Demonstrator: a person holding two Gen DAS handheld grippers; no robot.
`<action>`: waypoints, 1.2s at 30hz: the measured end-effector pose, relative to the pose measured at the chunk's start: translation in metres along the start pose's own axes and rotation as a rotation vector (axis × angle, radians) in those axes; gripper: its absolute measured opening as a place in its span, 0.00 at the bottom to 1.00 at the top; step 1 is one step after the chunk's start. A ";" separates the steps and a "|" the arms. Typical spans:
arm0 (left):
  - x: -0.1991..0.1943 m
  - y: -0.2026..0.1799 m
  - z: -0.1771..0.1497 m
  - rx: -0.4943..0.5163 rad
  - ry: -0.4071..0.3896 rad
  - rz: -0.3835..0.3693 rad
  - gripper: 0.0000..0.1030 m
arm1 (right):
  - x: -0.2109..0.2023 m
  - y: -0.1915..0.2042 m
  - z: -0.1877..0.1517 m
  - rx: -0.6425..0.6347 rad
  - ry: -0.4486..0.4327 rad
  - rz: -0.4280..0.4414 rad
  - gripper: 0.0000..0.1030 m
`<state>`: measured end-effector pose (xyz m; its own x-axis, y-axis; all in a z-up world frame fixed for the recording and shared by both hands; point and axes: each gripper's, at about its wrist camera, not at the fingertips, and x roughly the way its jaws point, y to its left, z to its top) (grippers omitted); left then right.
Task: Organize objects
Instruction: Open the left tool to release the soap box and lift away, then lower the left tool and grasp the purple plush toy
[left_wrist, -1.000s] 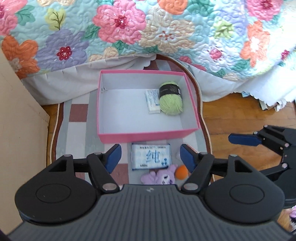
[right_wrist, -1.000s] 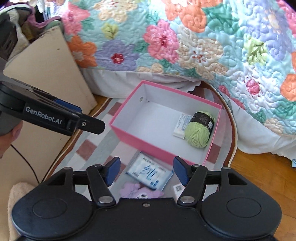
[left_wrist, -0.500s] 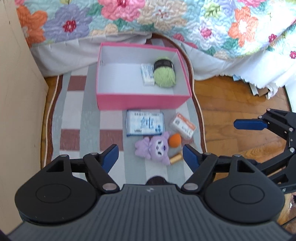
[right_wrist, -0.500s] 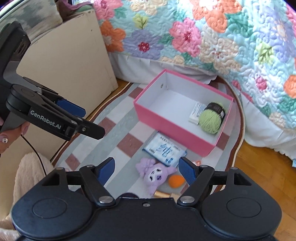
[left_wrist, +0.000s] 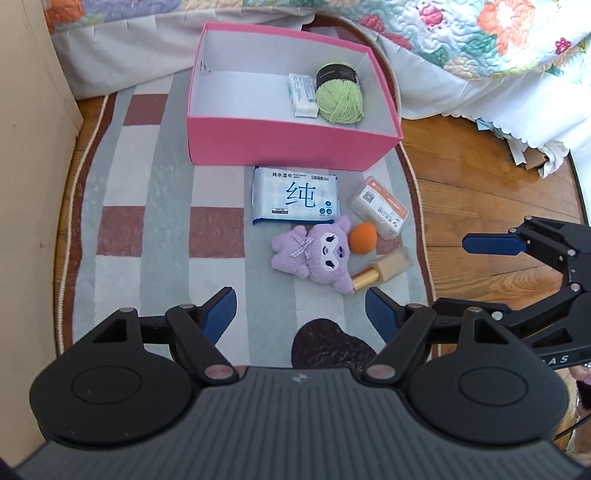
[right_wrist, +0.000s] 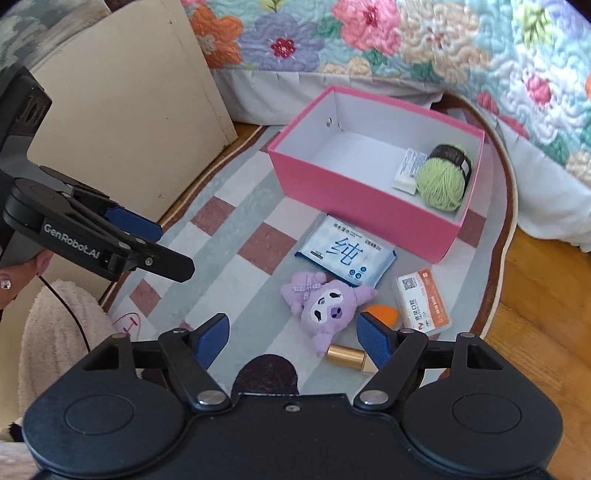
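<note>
A pink box (left_wrist: 280, 142) (right_wrist: 354, 201) on the rug holds green yarn (left_wrist: 340, 99) (right_wrist: 441, 181) and a small white packet (left_wrist: 302, 94) (right_wrist: 408, 169). In front of it lie a blue wipes pack (left_wrist: 295, 195) (right_wrist: 345, 255), a purple plush (left_wrist: 314, 254) (right_wrist: 325, 304), an orange sponge (left_wrist: 363, 239) (right_wrist: 384, 314), an orange-white box (left_wrist: 380, 212) (right_wrist: 423, 301) and a gold tube (left_wrist: 376, 275) (right_wrist: 345, 356). My left gripper (left_wrist: 301, 314) is open and empty, near of the plush. My right gripper (right_wrist: 293, 338) is open and empty, just near of the plush.
A striped rug (left_wrist: 147, 221) lies on wood floor (left_wrist: 480, 177). A beige panel (left_wrist: 26, 147) (right_wrist: 122, 110) stands at left. A flowered quilt (right_wrist: 406, 40) hangs behind the box. A dark heart patch (left_wrist: 332, 345) marks the rug's near end.
Both grippers have pulled back and up from the box, so the loose items in front of it have come into view. Both stay open and empty.
</note>
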<state>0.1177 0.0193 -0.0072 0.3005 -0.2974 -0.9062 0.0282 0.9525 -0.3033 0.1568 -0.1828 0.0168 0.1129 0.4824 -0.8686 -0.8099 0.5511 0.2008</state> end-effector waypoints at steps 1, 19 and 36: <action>0.005 0.001 0.000 0.005 -0.006 0.001 0.74 | 0.005 -0.002 -0.002 0.007 -0.002 -0.003 0.78; 0.125 0.036 0.017 -0.061 -0.025 -0.029 0.74 | 0.137 -0.028 -0.035 0.048 -0.043 -0.113 0.77; 0.176 0.029 0.010 -0.043 -0.025 -0.061 0.65 | 0.163 -0.012 -0.040 -0.056 -0.054 -0.162 0.61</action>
<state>0.1807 -0.0044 -0.1723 0.3234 -0.3525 -0.8781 0.0065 0.9288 -0.3705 0.1621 -0.1377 -0.1452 0.2741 0.4269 -0.8618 -0.8090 0.5869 0.0334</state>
